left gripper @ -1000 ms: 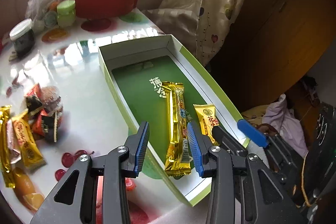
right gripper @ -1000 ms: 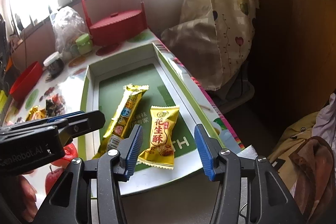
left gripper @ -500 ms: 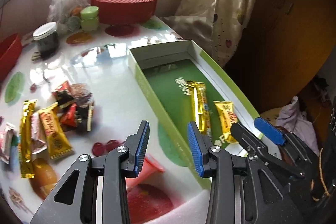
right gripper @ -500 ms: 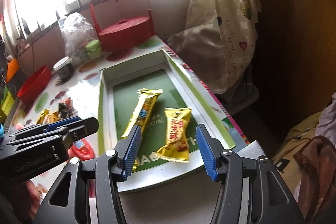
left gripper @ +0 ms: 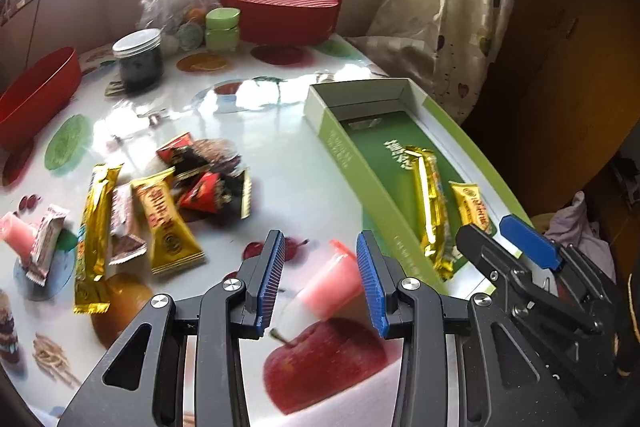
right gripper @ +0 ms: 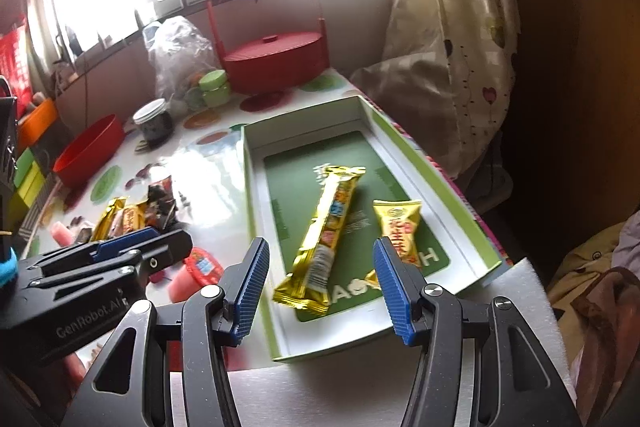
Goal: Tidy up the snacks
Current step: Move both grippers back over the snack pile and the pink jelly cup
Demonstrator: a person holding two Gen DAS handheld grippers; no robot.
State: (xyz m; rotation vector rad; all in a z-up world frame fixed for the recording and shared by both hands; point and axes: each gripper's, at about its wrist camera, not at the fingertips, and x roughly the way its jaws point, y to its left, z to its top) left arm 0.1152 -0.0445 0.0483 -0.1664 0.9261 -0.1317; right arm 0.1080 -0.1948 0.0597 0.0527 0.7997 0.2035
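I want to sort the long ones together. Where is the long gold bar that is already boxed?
The gold bar lies on the green floor of the box, lengthwise, just left of the yellow packet in the right wrist view.

We see a glossy tabletop (left gripper: 280,163) throwing back window glare, its smooth covering printed with fruit. The snack wrappers (left gripper: 168,223) are shiny crinkled foil and plastic film, and the long gold bar (right gripper: 328,227) gleams inside a matt cardboard box (right gripper: 256,195). The red basket (left gripper: 280,13) looks like ribbed plastic, beside a soft cloth curtain (left gripper: 452,7).
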